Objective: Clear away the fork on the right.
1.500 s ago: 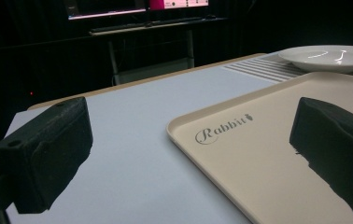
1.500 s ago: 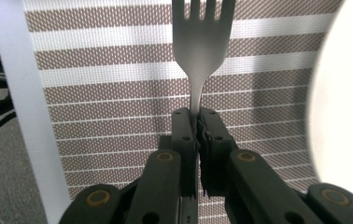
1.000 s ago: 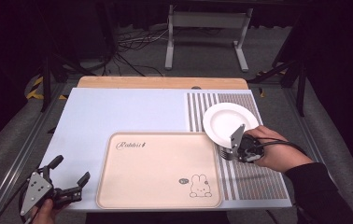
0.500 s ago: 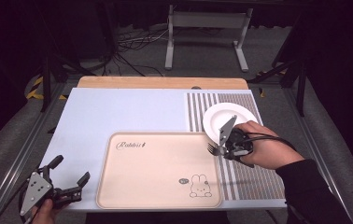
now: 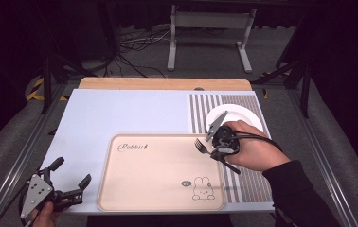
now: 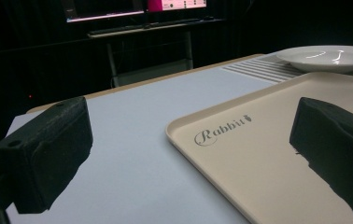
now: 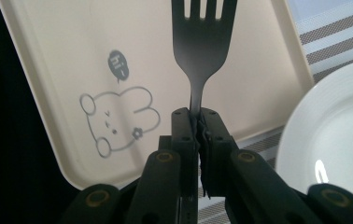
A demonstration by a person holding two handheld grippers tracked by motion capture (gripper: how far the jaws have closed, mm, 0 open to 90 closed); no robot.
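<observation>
Black, stiff, light plastic fork [image 7: 203,42] sits pinched at its slim neck (likely slippery) by the right gripper [image 7: 197,122], the left gripper [image 6: 188,154] spread.

The table [image 5: 120,113] carries a tray [image 5: 158,189], striped mat [image 5: 248,175] and plate [image 5: 243,116].

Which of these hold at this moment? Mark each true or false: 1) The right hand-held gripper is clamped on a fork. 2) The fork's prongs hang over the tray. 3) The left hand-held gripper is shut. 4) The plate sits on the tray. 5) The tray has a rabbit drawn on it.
1) True: the right hand-held gripper pinches the fork by its handle.
2) True: they reach over the tray at its right edge.
3) False: the left hand-held gripper is open, holding nothing.
4) False: the plate sits on the striped mat beyond the tray.
5) True.
</observation>
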